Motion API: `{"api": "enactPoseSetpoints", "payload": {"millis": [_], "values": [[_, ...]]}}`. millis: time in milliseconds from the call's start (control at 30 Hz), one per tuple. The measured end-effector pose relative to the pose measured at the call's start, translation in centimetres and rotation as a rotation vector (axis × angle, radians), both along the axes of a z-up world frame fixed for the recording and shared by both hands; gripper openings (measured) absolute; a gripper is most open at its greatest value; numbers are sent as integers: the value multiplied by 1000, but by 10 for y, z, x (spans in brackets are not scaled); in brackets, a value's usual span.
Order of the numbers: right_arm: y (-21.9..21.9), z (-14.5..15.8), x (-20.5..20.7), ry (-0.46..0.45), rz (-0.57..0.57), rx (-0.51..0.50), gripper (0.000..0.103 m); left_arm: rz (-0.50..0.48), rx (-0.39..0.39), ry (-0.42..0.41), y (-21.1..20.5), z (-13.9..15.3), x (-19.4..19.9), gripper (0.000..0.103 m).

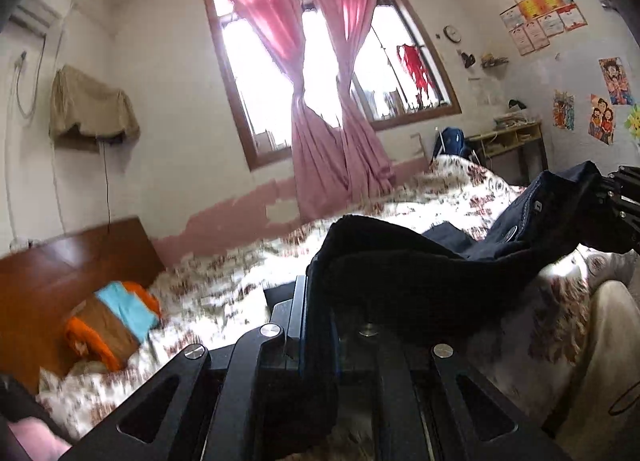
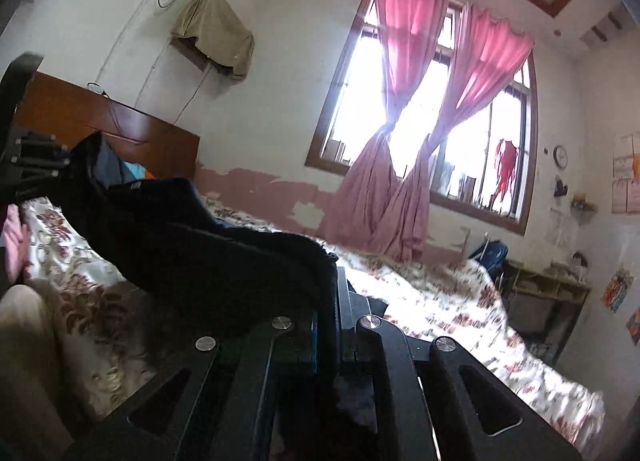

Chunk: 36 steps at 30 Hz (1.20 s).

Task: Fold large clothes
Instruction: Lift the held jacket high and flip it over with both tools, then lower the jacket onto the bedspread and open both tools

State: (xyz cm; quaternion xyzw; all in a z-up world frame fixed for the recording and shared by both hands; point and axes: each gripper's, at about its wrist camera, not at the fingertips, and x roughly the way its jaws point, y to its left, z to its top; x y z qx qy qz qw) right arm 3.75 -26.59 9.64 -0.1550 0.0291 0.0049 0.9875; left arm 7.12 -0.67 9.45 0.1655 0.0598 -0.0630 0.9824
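Dark garment [image 1: 400,261] is clamped at both ends: left gripper [image 1: 310,293] fingers are closed on one edge, right gripper [image 2: 334,289] fingers on the other. Cloth is stretched btwn them, raised above floral bed [image 2: 440,301].

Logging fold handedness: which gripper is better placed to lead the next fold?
Neither clearly: left gripper and right gripper are each shut on the dark trousers, stretched between them above the floral bed.
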Motion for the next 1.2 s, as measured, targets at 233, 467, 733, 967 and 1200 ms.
{"api": "enactPoseSetpoints", "payload": {"millis": [233,467,733,967,1200], "values": [[0,24,67,-23,-10,-29,4,33,-46,-11,-11,33,78,8],[-5,33,161,54,18,-10,4,83,-127,86,-11,33,166,8],[-19,54,285,189,6,27,4,158,-43,102,-33,39,258,8],[-28,37,400,300,-74,19,4,205,6,138,-51,29,335,8],[-12,9,467,356,-109,-63,4,230,-86,290,-40,1,400,8]]}}
